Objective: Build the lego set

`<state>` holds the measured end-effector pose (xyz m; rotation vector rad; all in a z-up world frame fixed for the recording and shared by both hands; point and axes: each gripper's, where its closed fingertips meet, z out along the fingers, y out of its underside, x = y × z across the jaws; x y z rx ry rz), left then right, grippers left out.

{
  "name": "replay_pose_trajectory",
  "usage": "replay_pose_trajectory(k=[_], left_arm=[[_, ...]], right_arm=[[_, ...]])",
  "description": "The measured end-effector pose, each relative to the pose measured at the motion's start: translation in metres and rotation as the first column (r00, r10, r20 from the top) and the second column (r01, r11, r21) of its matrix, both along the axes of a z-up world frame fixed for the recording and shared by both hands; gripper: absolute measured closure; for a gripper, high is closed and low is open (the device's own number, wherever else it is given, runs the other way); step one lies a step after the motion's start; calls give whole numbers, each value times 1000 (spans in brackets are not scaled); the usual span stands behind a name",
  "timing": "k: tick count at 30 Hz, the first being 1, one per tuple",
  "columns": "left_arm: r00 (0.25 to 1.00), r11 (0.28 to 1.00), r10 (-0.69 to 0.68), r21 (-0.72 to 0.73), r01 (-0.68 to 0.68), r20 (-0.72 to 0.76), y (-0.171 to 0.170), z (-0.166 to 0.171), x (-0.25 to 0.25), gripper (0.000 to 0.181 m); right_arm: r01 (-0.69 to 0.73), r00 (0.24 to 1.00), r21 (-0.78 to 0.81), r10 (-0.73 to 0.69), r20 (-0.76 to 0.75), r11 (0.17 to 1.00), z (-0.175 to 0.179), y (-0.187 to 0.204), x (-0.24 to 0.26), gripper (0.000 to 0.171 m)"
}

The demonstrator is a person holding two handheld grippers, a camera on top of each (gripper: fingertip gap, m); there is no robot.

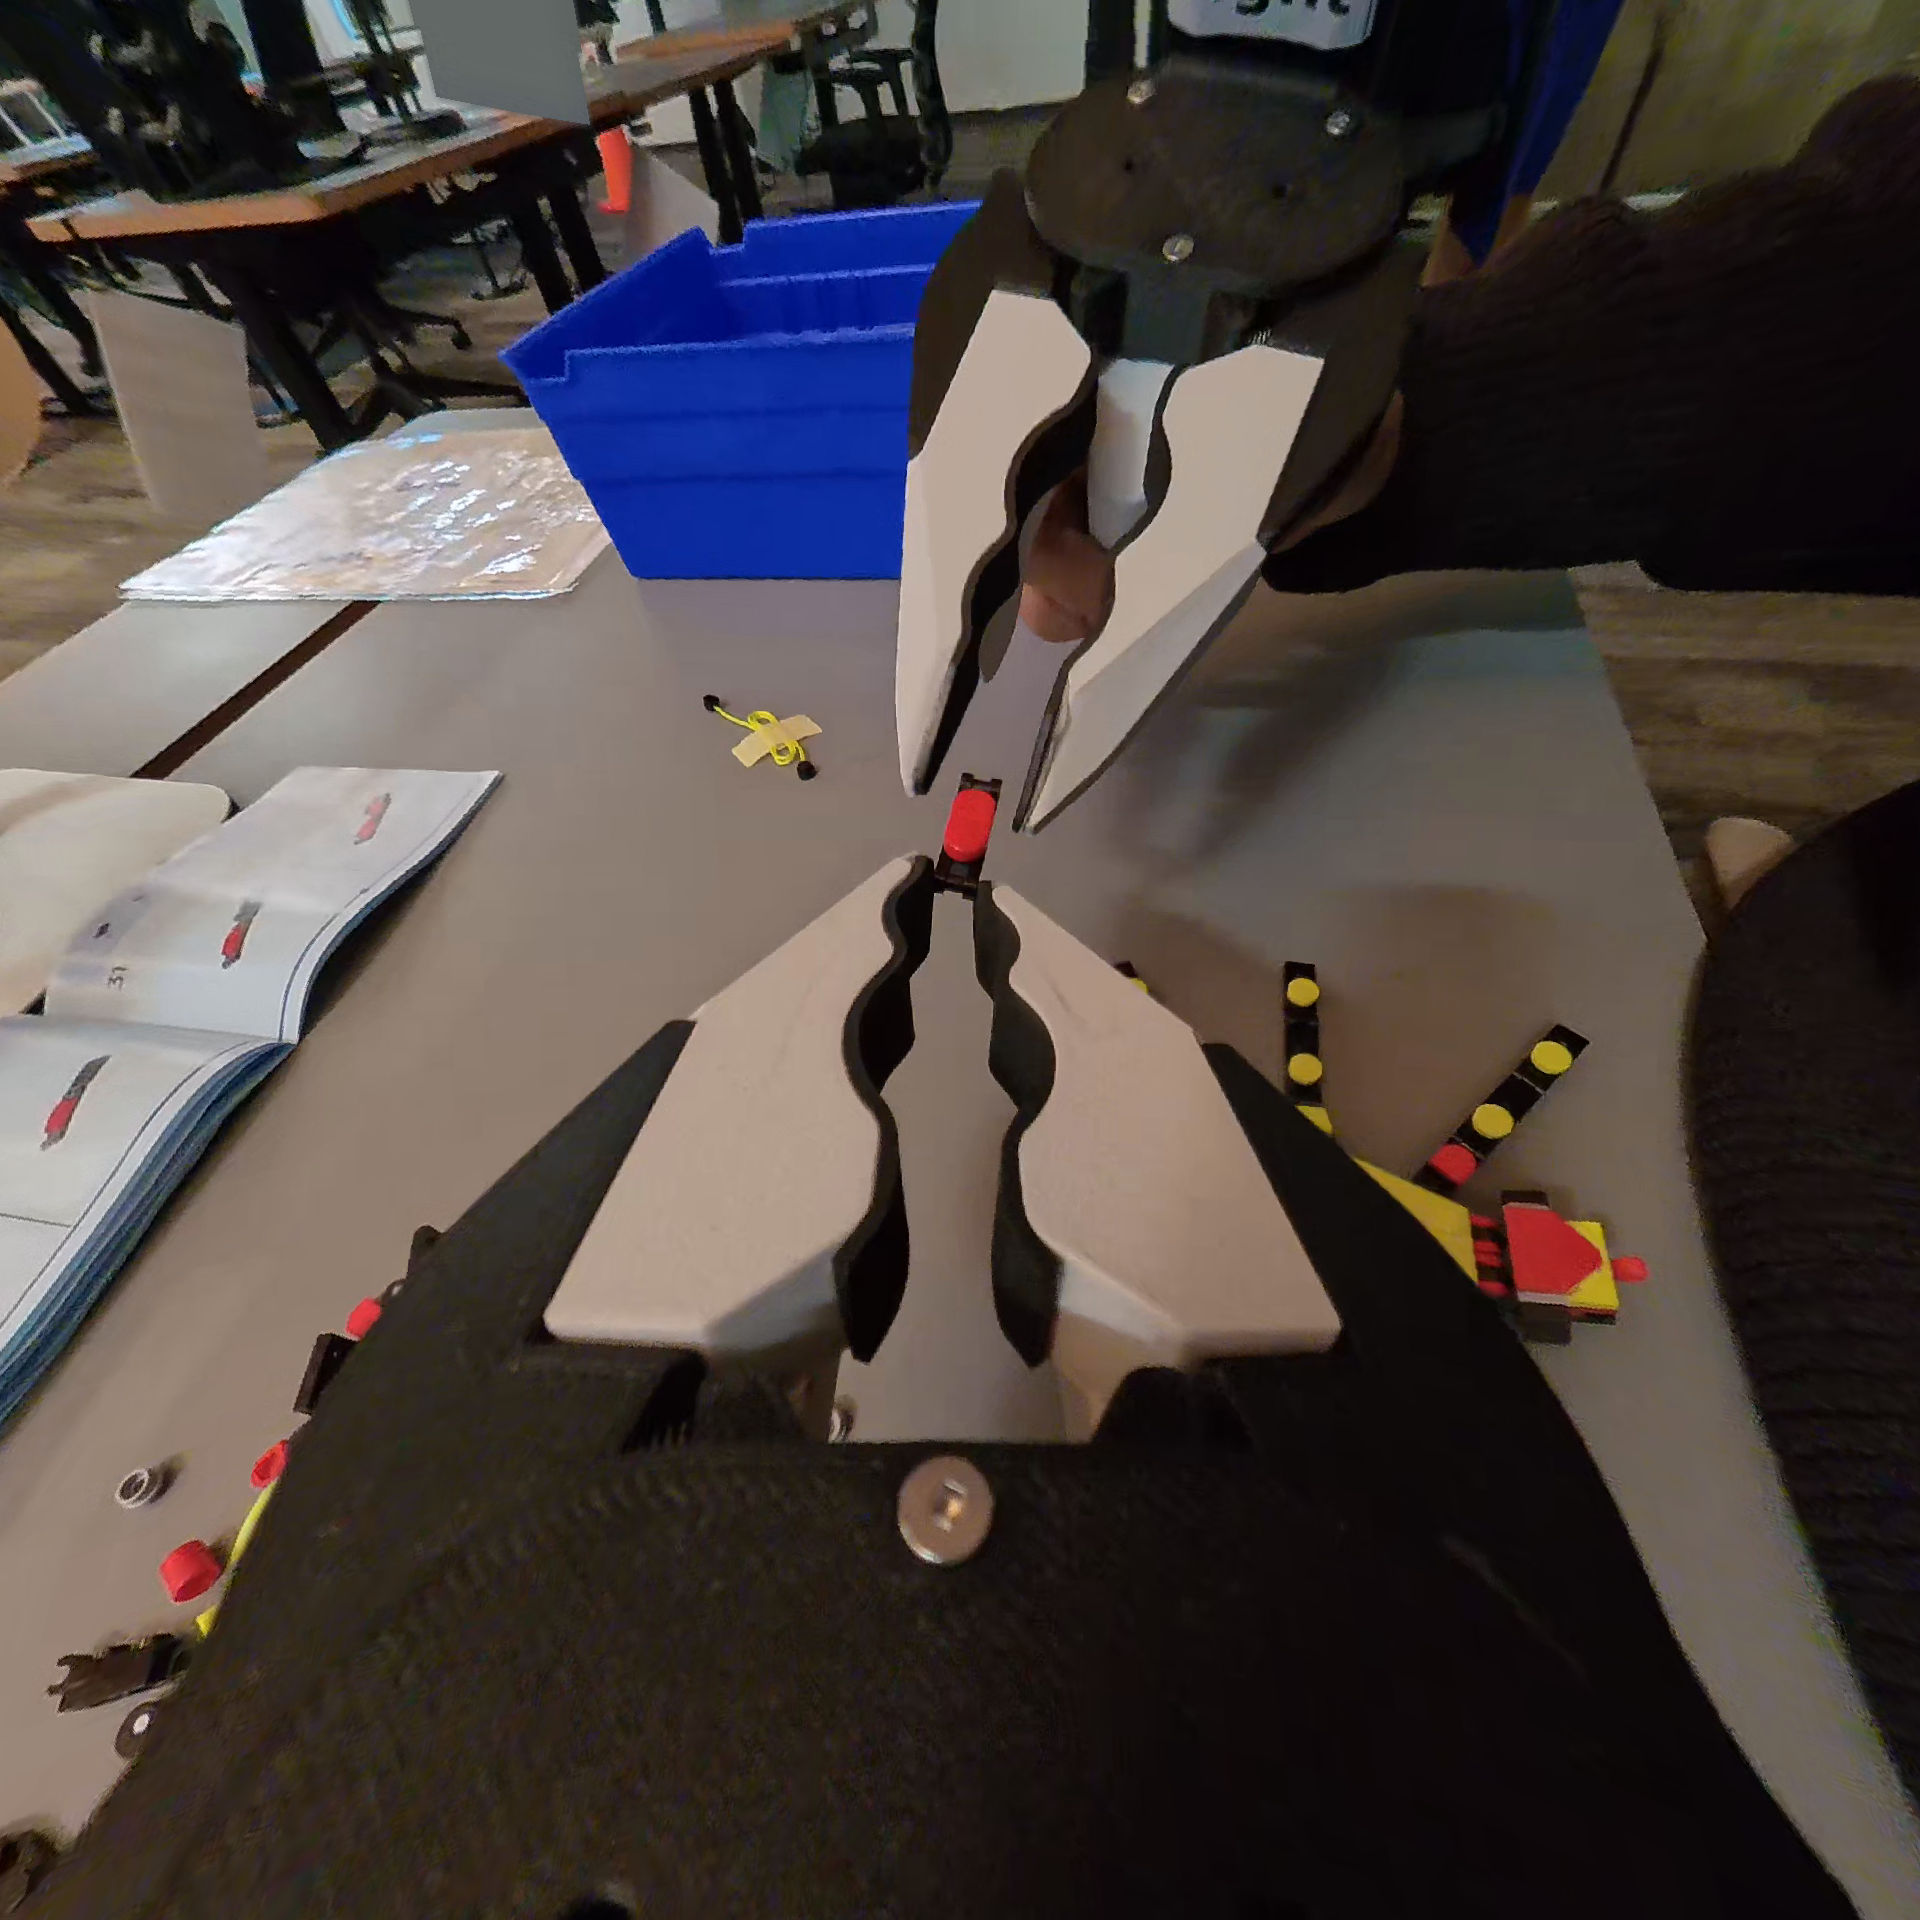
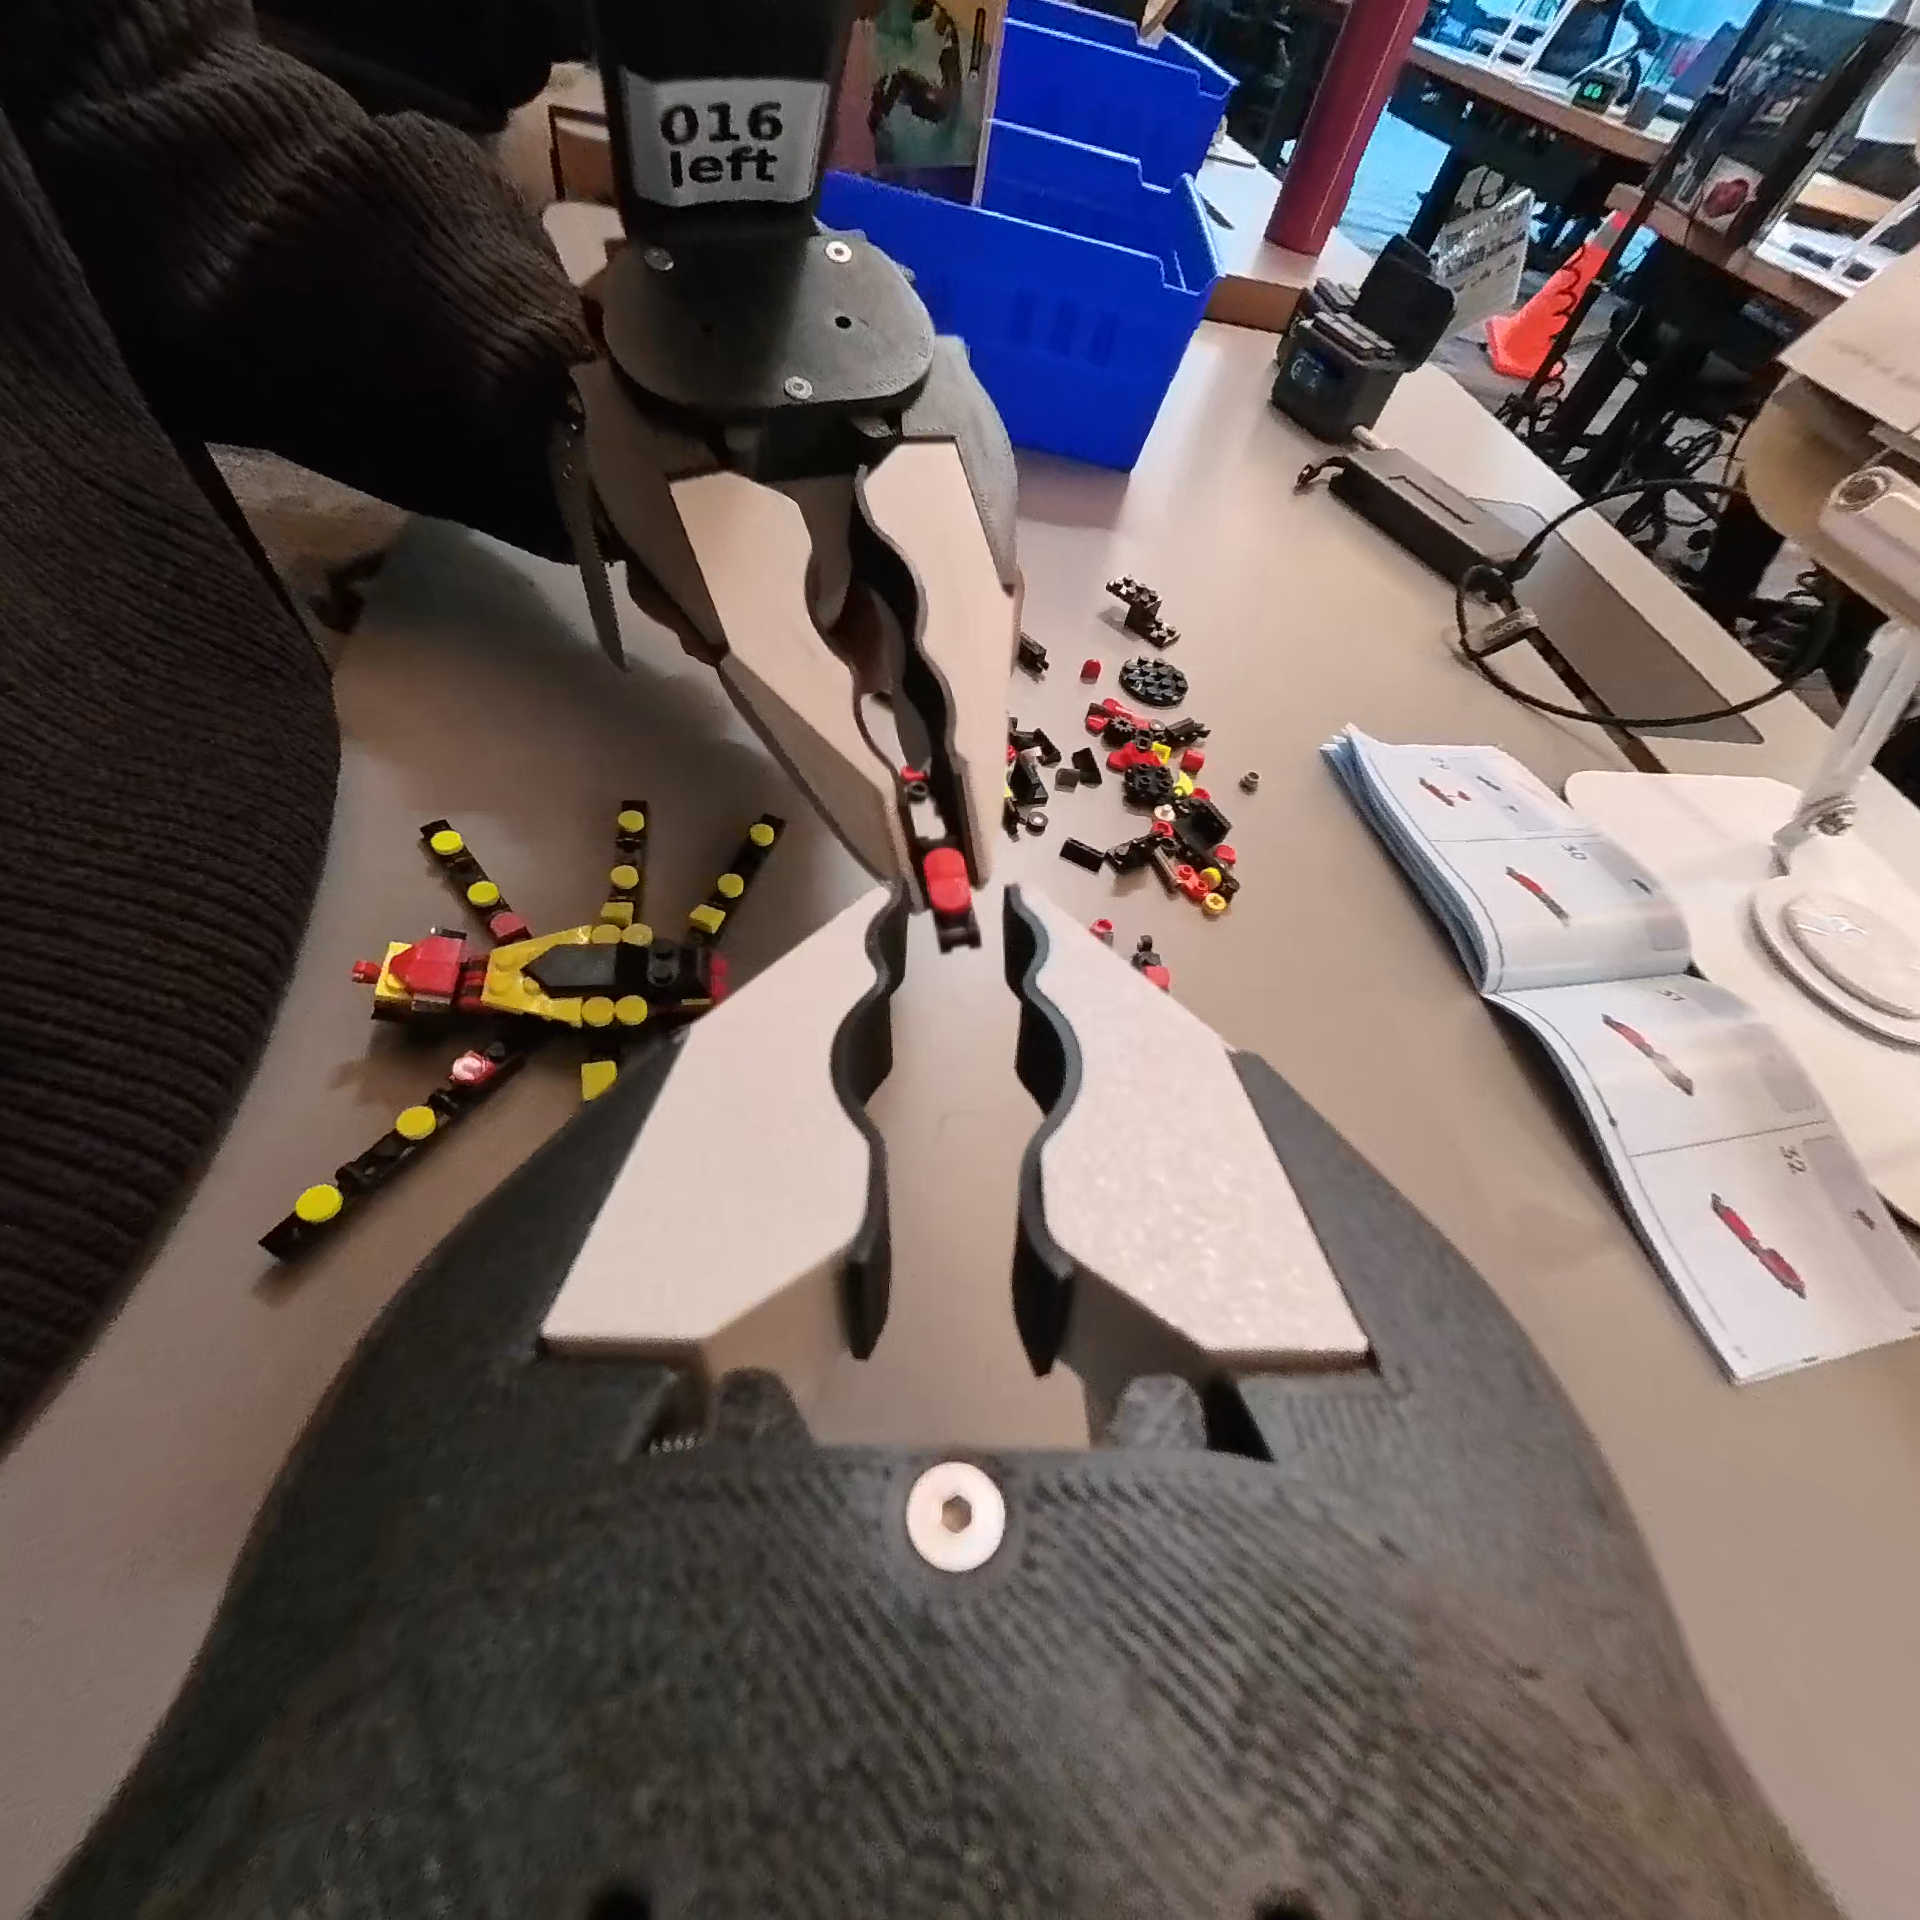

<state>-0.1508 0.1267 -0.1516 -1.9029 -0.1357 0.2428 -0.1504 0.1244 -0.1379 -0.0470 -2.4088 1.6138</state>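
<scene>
Slim black strip with red cap, held off table

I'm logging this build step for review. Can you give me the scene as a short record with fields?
held piece: small black and red lego strip
left hand-held gripper: shut on the strip's near end
right hand-held gripper: open, tips on either side of the strip's free end
partial model: yellow, red and black body with studded legs, lying on the grey table
loose parts: pile of black, red and yellow pieces
instructions: booklet lying open
storage: blue bin at the table's far end
</scene>
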Motion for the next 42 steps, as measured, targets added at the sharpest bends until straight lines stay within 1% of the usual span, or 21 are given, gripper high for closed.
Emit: replay_pose_trajectory(k=[5,7,10,13,14,15,16,18,20,23,25,27,29,32,35,38,39,40,42], left_arm=[[1000,1000,-8,-9,8,14,-1,-4,0,175],[1000,1000,-9,-17,10,21,-2,-6,0,175],[1000,999,-9,-31,9,18,-1,-8,1,175],[998,999,8,-43,-5,68,-2,-14,-2,174],[995,998,27,-59,-22,97,-3,-18,-4,173],[990,995,50,-89,-38,132,-6,-25,-7,164],[982,991,73,-127,-51,174,-11,-34,-8,151],[958,981,134,-168,-93,253,-25,-43,-14,140],[932,977,189,-154,-147,310,-39,-40,-20,137],[884,958,286,-113,-263,370,-62,-34,-34,136],[840,935,354,-123,-333,411,-76,-39,-42,135],[815,928,367,-122,-351,448,-82,-43,-46,132],[806,930,360,-113,-350,471,-82,-44,-48,125],[814,931,358,-111,-347,458,-83,-48,-50,124],[820,928,366,-105,-358,441,-83,-46,-53,124],[820,928,359,-75,-366,446,-82,-37,-51,124],[817,926,364,-77,-370,447,-82,-36,-50,124],[813,922,374,-87,-377,446,-82,-36,-49,122],[797,909,405,-106,-402,448,-82,-36,-47,117]], right_arm=[[-3,1000,35,3,-6,999,-9,0,-1,158],[-7,1000,46,7,-1,999,-13,0,-1,164],[-10,1000,59,10,2,998,-15,0,-1,164],[-8,1000,63,7,23,998,-19,0,-2,165],[-2,1000,70,0,31,998,-23,0,-4,165],[15,999,87,-18,39,996,-27,0,-7,165],[29,998,114,-36,57,993,-34,1,-10,165],[33,991,181,-56,123,983,-51,-1,-11,165],[13,987,229,-49,153,973,-66,-6,-8,165],[19,994,313,-52,97,950,-83,-11,-11,165],[4,995,334,-38,94,942,-89,-16,-11,165],[-11,993,333,-28,115,943,-92,-20,-9,165],[-6,994,341,-32,108,940,-95,-20,-11,163],[34,992,349,-75,106,937,-94,-16,-16,152],[87,986,337,-129,103,937,-82,-8,-18,150],[193,974,273,-217,60,943,-56,0,-25,154],[215,968,249,-240,75,945,-48,1,-23,166],[232,960,218,-259,104,948,-41,1,-20,171],[272,936,155,-299,188,950,-32,-2,-11,170]])
